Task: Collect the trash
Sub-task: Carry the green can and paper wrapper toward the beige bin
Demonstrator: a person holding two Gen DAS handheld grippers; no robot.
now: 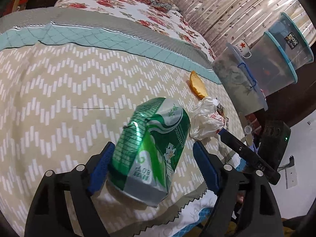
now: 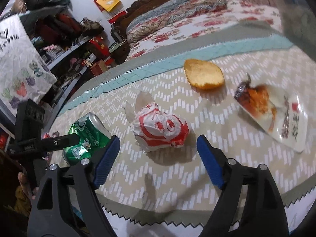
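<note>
A crushed green drink can (image 1: 152, 144) lies on the beige zigzag bedspread (image 1: 59, 90). It sits between the blue pads of my left gripper (image 1: 154, 148), which is open: the left pad is at the can's side and the right pad stands clear of it. The right wrist view shows the can (image 2: 88, 132) at the left, partly behind one of the left gripper's fingers (image 2: 65, 140). My right gripper (image 2: 159, 139) is open, and a crumpled red-and-white wrapper (image 2: 162, 130) lies just past its tips. Farther off lie a yellow peel-like piece (image 2: 203, 77) and a printed snack packet (image 2: 276, 114).
Clear storage boxes with teal lids (image 1: 276, 63) stand off the bed's right side, with a red-star mug (image 1: 244, 47) behind them. The bedspread's zigzag edge (image 2: 177, 215) runs just below the grippers. Cluttered shelves (image 2: 65, 39) stand at the left. A floral quilt (image 2: 197, 13) covers the far bed.
</note>
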